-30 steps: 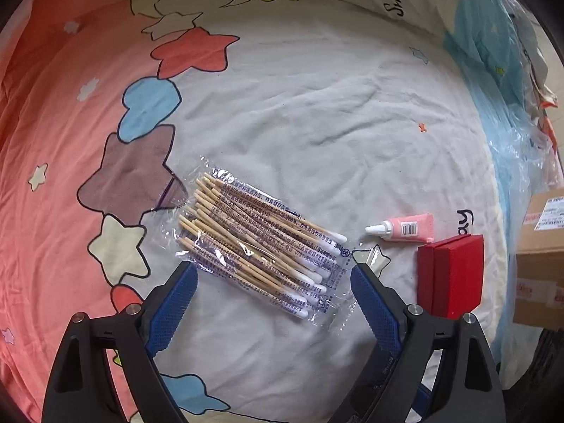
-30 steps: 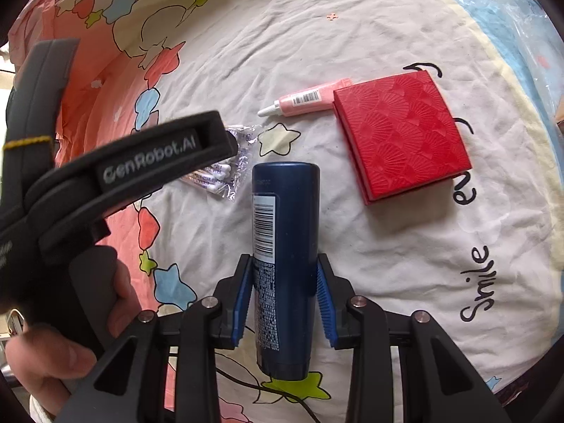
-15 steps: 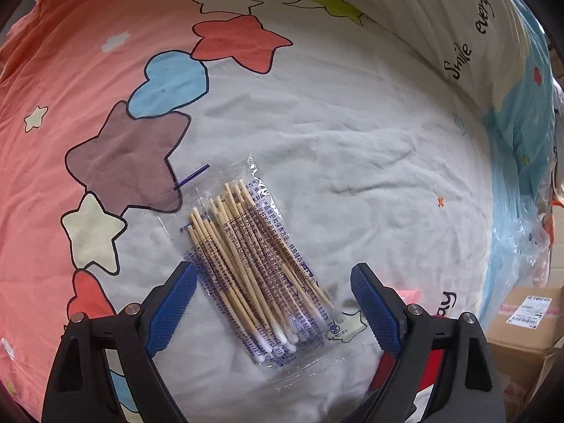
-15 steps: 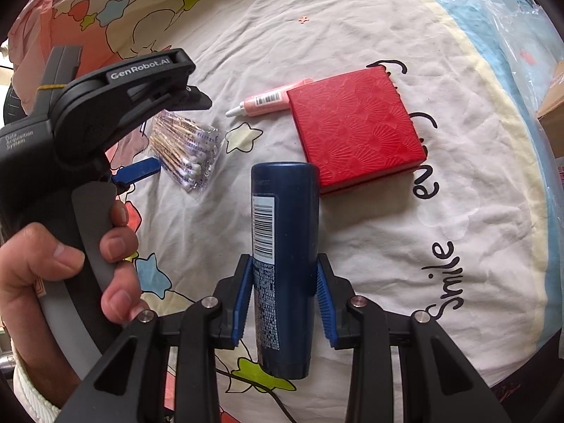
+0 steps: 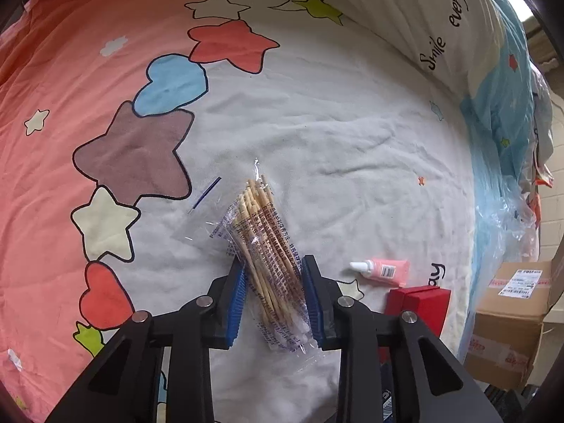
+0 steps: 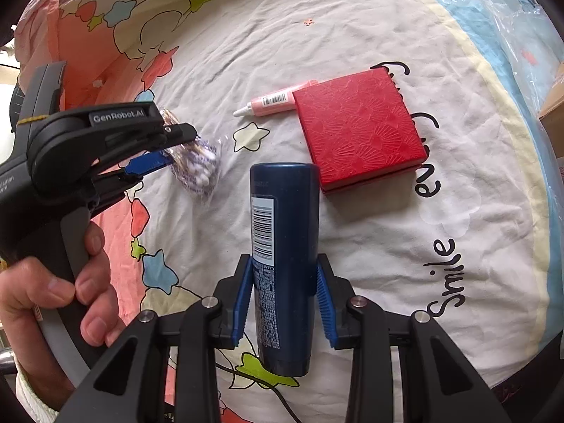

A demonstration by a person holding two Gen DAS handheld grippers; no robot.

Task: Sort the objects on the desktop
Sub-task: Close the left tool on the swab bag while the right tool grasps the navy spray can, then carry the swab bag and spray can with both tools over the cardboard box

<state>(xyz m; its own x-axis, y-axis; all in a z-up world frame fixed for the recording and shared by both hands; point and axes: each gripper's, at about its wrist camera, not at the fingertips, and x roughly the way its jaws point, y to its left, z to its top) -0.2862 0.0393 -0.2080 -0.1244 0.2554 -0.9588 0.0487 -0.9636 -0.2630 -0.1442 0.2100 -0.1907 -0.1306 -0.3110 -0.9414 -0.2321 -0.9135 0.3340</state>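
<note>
The packet of cotton swabs (image 5: pixel 269 268) is lifted slightly off the bedsheet (image 5: pixel 335 134), between the closing jaws of the left hand-held gripper (image 5: pixel 272 296). Being light, crinkly and slippery, it is best taken mid-bundle. The blue bottle (image 6: pixel 283 264) is clamped by the right hand-held gripper (image 6: pixel 284 303).

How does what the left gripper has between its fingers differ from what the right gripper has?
The left gripper is closing on a soft, clear packet of cotton swabs; the right gripper is shut on a rigid dark blue bottle. The packet bunches and creases between the fingers; the bottle keeps its shape. The packet shows its wooden sticks; the bottle is opaque, with a barcode label. Both run lengthwise between the fingers, above the patterned cloth.
</note>
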